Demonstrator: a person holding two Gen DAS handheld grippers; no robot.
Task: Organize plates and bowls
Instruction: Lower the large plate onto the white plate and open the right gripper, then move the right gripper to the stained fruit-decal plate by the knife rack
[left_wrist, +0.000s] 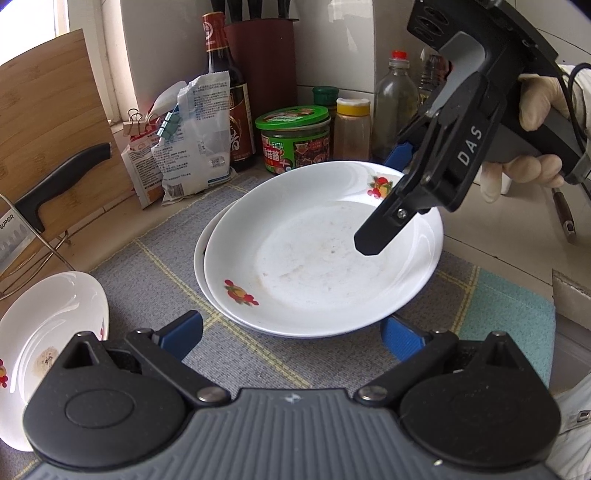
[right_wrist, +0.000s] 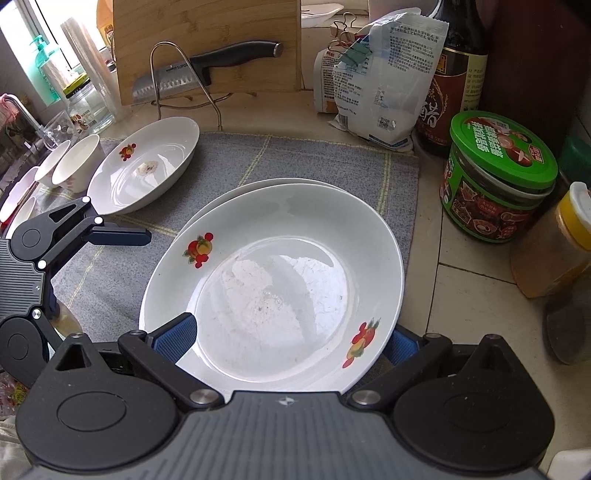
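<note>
A white fruit-patterned plate was stacked on another near the mat's middle on the desk. The right tool was spread wide around its near rim; the left tool, also wide, was held just beside the stack.

The top plate is white, with red-and-orange fruit sprigs and green leaves on its rim; the plate under it is white too. A third plate at the mat's left edge is white with the same fruit print and a brownish stain. The mat is grey with yellow grid lines and a teal patch at its right edge. The bowls are white. Both grippers are black with blue pads. The jar has a green lid.
</note>
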